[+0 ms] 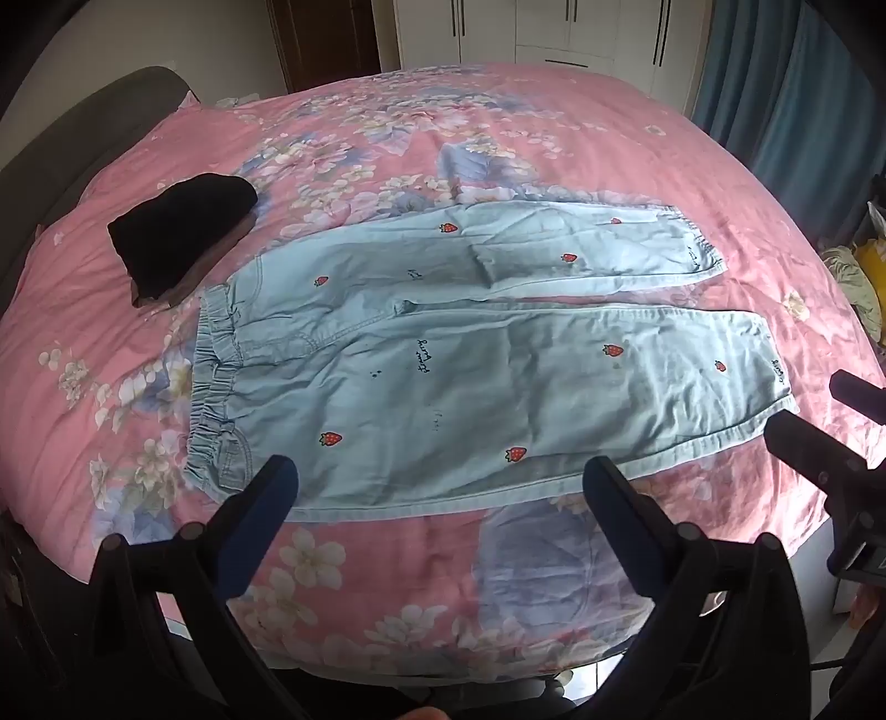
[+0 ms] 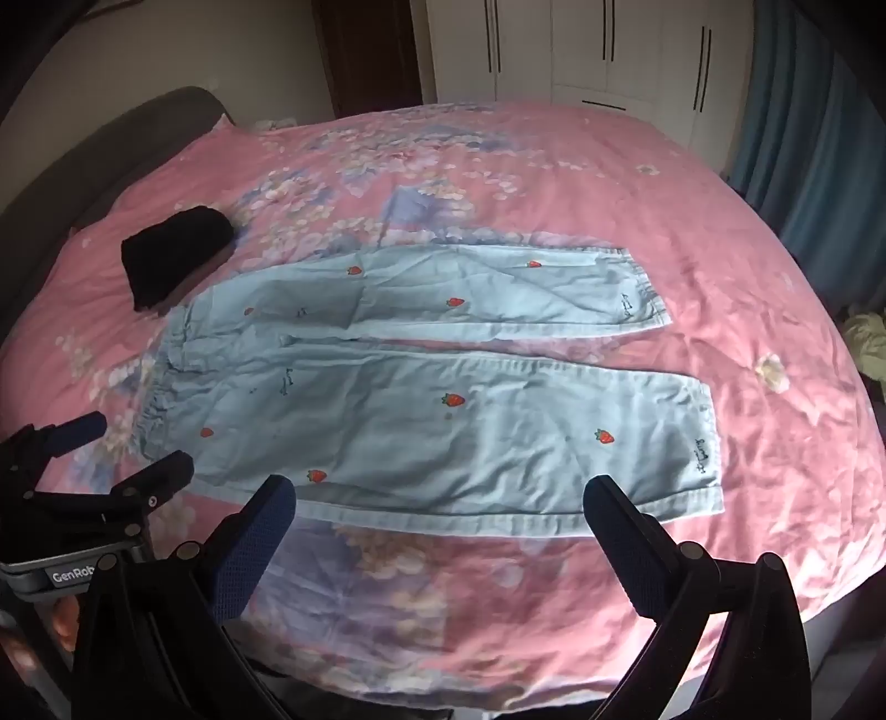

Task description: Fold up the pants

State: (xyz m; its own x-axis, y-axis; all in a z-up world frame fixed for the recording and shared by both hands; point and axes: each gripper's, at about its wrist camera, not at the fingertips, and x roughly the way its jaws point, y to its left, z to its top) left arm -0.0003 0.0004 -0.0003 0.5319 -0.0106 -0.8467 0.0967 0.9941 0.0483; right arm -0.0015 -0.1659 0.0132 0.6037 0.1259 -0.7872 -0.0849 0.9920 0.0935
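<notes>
Pants (image 1: pixel 443 354) lie flat; both grippers, left gripper (image 1: pixel 440 498) and right gripper (image 2: pixel 440 509), hover just short of their near hem, fingers spread, probably untouched: pinch waistband and cuff evenly

**Hidden and cut off**

Small black lettering on the pants (image 1: pixel 443 354) too small to read. Wardrobe (image 2: pixel 576 50) cropped at top edge. Pale heap (image 1: pixel 855 282) at right rim cut off, unidentifiable. Printed label (image 2: pixel 72 577) truncated.
</notes>
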